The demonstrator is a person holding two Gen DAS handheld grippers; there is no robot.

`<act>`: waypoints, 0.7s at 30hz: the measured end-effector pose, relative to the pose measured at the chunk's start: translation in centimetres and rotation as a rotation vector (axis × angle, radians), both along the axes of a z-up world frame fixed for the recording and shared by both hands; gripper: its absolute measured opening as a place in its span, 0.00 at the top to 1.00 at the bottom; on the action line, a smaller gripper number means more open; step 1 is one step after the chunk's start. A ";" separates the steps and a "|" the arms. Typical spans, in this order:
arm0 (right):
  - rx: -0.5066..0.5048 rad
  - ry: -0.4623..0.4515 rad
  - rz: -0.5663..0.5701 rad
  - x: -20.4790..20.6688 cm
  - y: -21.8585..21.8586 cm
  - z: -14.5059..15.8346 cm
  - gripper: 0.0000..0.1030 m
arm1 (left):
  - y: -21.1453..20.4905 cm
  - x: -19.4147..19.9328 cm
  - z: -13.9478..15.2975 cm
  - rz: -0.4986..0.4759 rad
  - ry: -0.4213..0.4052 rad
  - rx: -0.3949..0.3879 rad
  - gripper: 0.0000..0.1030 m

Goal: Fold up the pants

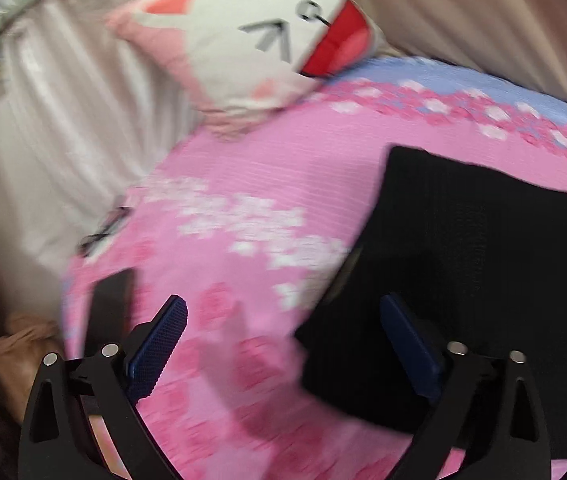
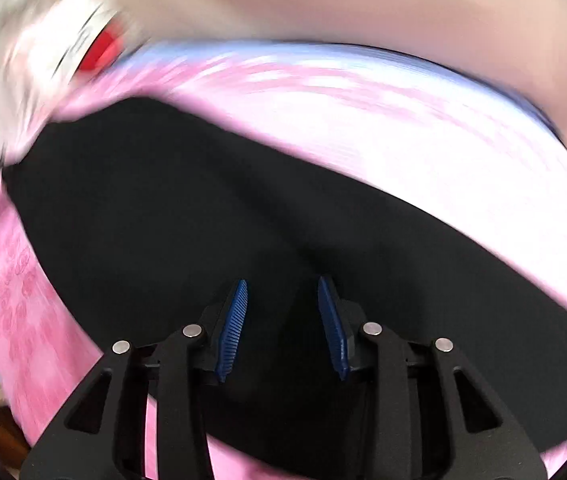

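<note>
While your right gripper [image 2: 283, 288] hangs over the black pants [image 2: 211, 208] with its blue ribbed pads a little apart and nothing pinched, your left gripper [image 1: 283, 308] stands wide open and empty. The pants lie flat, matte and dark, on a pink floral bedspread [image 1: 243, 184]. A cat-face pillow [image 1: 243, 32] rests beyond, by pale curtains [image 1: 63, 112].
</note>
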State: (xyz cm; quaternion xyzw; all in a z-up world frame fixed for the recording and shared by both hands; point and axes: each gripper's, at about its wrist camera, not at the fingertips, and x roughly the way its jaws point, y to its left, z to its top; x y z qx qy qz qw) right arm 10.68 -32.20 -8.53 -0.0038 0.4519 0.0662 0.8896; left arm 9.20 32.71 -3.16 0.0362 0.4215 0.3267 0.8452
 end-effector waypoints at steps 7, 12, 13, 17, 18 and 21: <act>-0.001 -0.029 -0.519 -8.9 -19.2 0.3 0.61 | -9.1 -1.4 5.9 -0.174 -0.146 -0.052 0.07; 0.164 -0.057 -0.683 -13.1 -24.3 -1.2 0.46 | -16.2 0.5 3.7 -0.276 -0.055 -0.132 0.06; 0.202 -0.066 -0.682 -13.4 -25.4 -1.0 0.46 | -17.2 0.7 3.2 -0.292 -0.042 -0.152 0.06; 0.326 -0.077 -0.638 -12.3 -25.1 -0.6 0.46 | -21.4 0.9 1.7 -0.356 0.007 -0.185 0.06; 0.312 -0.085 -0.621 -12.0 -24.8 -0.7 0.46 | -22.5 0.7 1.4 -0.372 0.014 -0.192 0.06; 0.236 -0.108 -0.595 -10.3 -24.4 -1.0 0.59 | -24.2 0.3 1.0 -0.404 0.026 -0.209 0.06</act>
